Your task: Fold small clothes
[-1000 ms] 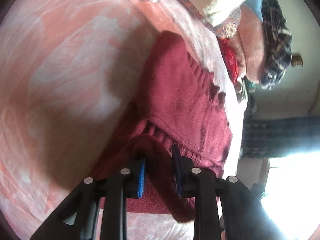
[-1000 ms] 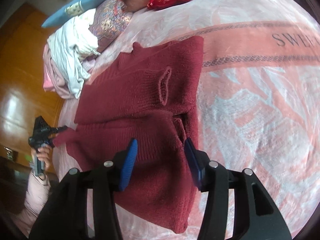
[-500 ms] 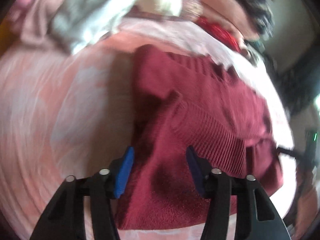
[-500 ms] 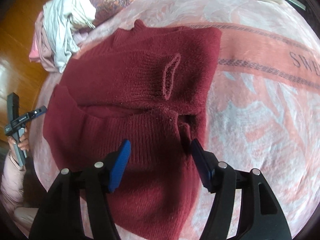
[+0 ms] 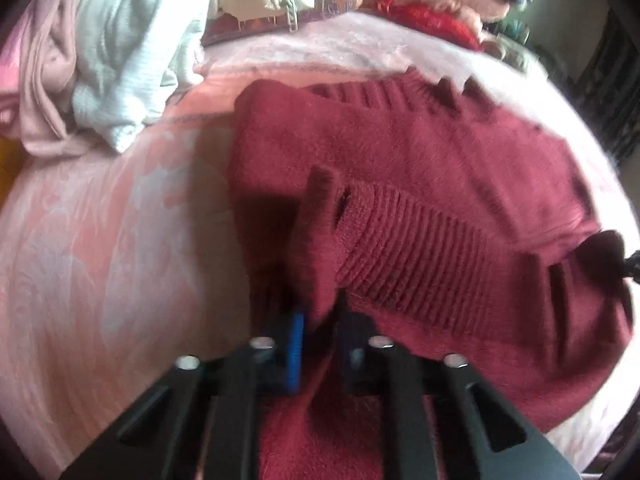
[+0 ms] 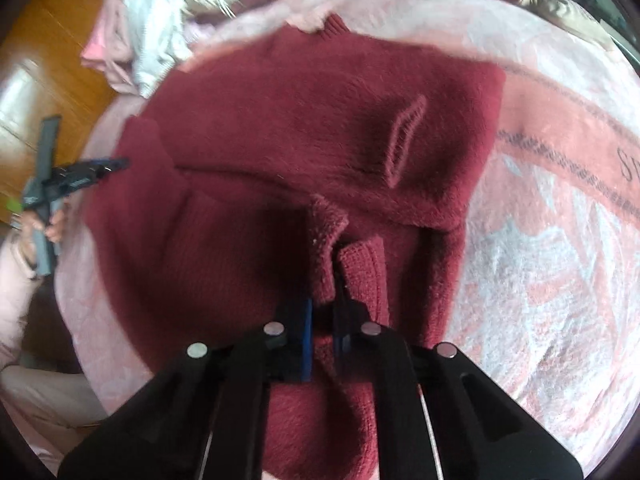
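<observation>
Your left gripper (image 5: 318, 320) is clamped on a raised pinch of the maroon sweater (image 5: 420, 168), the blue pads nearly together with knit squeezed up between them. Your right gripper (image 6: 322, 314) is doing the same from its side — jaws drawn in on a fold of the same fuzzy fabric, which bunches up just ahead of the fingertips beside a ribbed cuff (image 6: 366, 276).

The sweater lies spread on the pink patterned blanket (image 5: 100, 248), partly folded, with a ribbed band (image 5: 408, 240) lying across the middle in your left wrist view and the collar edge toward the far side. A small pocket slit (image 6: 404, 140) shows on the flat upper part in the right wrist view.

Beyond the sweater sits a heap of pale clothes (image 5: 120, 48) — white and pink pieces — and something red (image 5: 432, 16) further along the far edge.
</observation>
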`<state>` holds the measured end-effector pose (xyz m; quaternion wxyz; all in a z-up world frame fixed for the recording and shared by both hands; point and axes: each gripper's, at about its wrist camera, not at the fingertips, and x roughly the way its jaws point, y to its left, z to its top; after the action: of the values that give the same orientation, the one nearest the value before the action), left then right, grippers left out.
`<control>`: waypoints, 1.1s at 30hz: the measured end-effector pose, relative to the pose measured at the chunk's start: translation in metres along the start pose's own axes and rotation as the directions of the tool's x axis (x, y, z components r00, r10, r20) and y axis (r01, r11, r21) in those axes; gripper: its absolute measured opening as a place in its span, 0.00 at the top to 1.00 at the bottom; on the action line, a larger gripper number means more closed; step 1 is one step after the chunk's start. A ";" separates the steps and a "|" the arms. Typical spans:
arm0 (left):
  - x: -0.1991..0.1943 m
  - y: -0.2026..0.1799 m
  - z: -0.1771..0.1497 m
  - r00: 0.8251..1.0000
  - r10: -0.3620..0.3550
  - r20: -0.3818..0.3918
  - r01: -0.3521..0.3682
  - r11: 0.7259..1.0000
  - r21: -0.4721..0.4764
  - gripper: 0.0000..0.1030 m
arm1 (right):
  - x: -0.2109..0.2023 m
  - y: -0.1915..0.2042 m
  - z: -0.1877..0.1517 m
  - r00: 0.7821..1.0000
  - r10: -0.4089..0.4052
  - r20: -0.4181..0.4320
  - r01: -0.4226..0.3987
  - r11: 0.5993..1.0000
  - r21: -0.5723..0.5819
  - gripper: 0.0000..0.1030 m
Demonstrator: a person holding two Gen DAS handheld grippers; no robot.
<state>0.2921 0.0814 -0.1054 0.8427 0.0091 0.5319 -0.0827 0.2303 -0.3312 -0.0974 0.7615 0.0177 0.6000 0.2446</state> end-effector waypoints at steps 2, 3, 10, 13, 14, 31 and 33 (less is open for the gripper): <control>-0.006 0.005 -0.002 1.000 -0.011 0.023 0.012 1.000 -0.010 0.88 | -0.002 -0.004 0.000 1.000 -0.011 0.005 0.011 1.000 0.005 0.93; -0.006 0.009 -0.003 0.999 -0.023 0.023 0.023 1.000 -0.020 0.88 | 0.000 -0.007 0.000 1.000 -0.028 -0.003 0.029 0.999 0.015 0.92; 0.013 0.004 -0.004 0.999 -0.031 -0.036 0.030 0.999 -0.018 0.56 | 0.026 -0.011 0.000 0.996 -0.050 -0.067 0.054 0.997 0.056 0.73; 0.017 -0.006 -0.005 0.999 -0.005 -0.036 0.005 1.000 0.010 0.61 | 0.025 -0.005 0.002 0.996 -0.046 -0.070 0.048 0.998 0.035 0.95; 0.016 -0.008 -0.006 1.000 0.000 -0.031 0.001 1.000 0.019 0.68 | 0.023 -0.004 0.002 0.997 -0.040 -0.064 0.043 0.998 0.036 0.95; -0.075 0.009 0.031 0.961 -0.004 0.276 0.043 0.990 -0.135 0.91 | -0.092 -0.015 0.041 0.960 -0.009 0.279 -0.031 0.990 0.139 0.95; -0.076 0.008 0.048 0.956 0.006 0.295 0.038 0.989 -0.143 0.91 | -0.094 -0.022 0.056 0.957 -0.040 0.288 -0.007 0.987 0.160 0.95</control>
<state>0.3041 0.0945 -0.0175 0.9101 -0.0699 0.4053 -0.0507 0.2745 -0.3730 -0.0040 0.8394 0.1091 0.4995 0.1843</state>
